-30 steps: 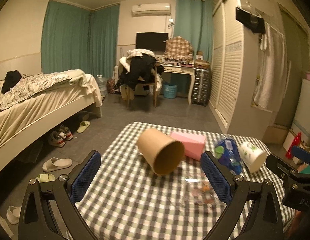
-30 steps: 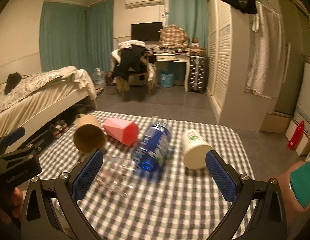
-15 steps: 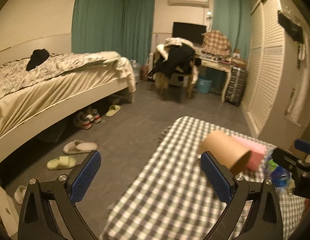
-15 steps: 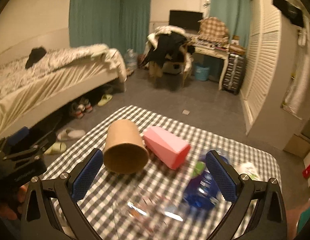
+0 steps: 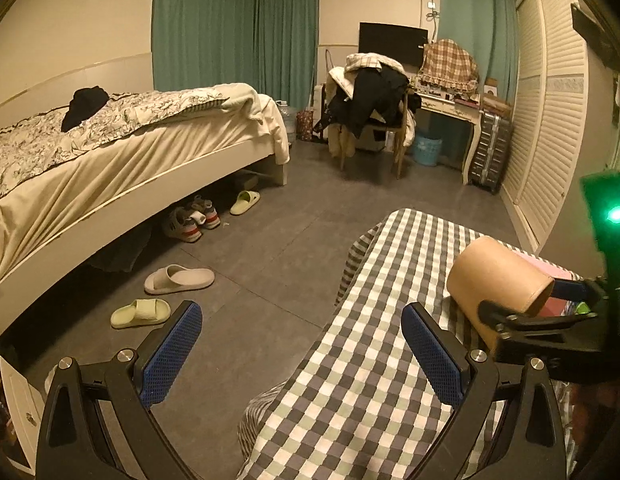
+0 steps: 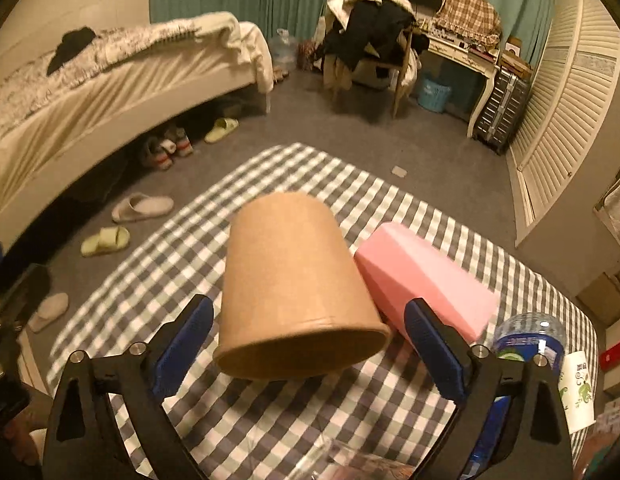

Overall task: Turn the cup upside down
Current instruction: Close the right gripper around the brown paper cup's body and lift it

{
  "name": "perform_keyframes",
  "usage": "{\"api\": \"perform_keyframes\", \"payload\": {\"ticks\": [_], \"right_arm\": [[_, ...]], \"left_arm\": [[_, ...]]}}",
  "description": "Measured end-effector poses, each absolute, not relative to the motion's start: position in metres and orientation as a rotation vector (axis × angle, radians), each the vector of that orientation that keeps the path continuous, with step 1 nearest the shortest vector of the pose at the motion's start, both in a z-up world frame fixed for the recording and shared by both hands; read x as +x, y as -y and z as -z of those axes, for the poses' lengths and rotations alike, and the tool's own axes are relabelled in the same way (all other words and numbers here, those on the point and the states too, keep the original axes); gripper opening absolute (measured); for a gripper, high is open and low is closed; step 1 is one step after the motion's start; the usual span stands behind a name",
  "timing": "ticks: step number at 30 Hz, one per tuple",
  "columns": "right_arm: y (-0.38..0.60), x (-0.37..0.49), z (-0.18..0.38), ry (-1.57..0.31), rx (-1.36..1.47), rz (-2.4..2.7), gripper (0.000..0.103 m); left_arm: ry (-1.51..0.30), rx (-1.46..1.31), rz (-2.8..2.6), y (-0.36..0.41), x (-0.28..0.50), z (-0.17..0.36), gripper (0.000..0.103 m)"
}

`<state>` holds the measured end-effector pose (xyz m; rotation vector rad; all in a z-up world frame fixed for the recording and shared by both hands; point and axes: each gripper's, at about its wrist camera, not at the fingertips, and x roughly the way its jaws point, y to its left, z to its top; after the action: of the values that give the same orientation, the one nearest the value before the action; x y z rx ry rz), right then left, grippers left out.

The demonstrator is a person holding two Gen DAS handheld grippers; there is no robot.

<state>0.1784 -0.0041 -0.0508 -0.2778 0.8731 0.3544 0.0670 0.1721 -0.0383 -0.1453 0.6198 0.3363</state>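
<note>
Both grippers are spread open, nothing held. Compared with a second ago, the left gripper [image 5: 302,356] is swung out past the checked tablecloth [image 5: 373,380], while the right gripper [image 6: 310,354] is brought up to straddle the brown paper cup [image 6: 290,292] lying sideways against the pink cup [image 6: 425,280]; a grasp seems imminent.
</note>
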Motion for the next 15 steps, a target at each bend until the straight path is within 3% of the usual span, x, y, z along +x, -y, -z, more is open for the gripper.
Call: {"api": "perform_keyframes", "payload": {"ticks": [4,15], "right_arm": [[-0.003,0.180,0.063,-0.889,-0.323,-0.338,0.088],[0.008,0.149,0.044,-0.832,-0.310,-0.311,0.085]], "left_arm": [[-0.621,-0.140,-0.328,-0.172,0.069,0.039,0.103],[-0.614,-0.142,-0.333,-0.164,0.066,0.037,0.103]]}}
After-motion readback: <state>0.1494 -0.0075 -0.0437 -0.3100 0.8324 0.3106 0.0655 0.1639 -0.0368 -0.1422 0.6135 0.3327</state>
